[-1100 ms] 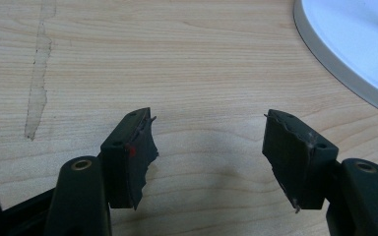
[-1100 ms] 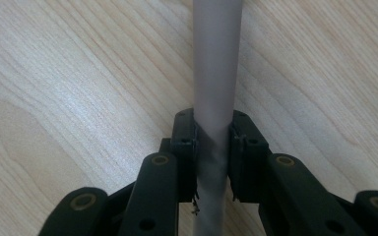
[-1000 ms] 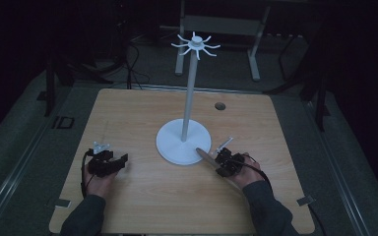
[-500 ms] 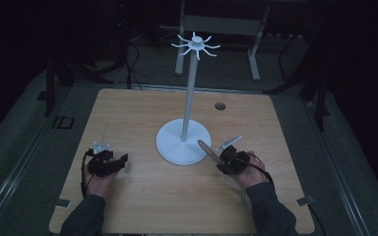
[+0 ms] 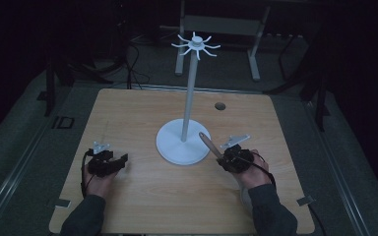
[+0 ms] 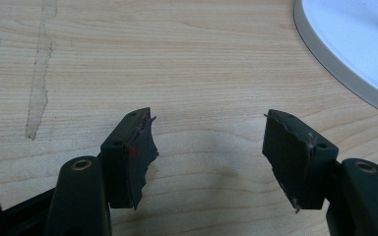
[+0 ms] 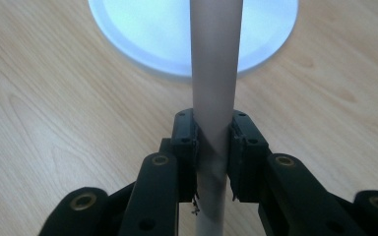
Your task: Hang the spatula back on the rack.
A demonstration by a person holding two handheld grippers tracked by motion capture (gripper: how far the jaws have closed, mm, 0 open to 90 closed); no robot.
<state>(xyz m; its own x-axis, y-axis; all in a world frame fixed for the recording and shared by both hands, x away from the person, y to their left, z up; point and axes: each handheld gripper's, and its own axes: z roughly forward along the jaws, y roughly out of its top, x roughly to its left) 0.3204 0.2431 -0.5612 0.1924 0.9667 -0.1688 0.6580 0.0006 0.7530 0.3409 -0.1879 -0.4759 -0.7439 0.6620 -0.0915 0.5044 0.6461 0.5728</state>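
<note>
A white stand with a tall pole and several hooks at its top rests on a round base in the middle of the wooden table. My right gripper is shut on a pale rounded handle. The handle slants up and left over the base's right edge. Near the left side of the table, my left gripper stands open with bare wood between its jaws, and the base's rim lies off to its right.
A small dark hole sits in the table at the back right. Beyond the far edge stand metal frame legs and cables on the dark floor. A pale streak marks the wood ahead of the left gripper.
My right gripper has lifted a little with the handle in it, so the handle's tip now stands higher over the base's edge. The left gripper has not moved.
</note>
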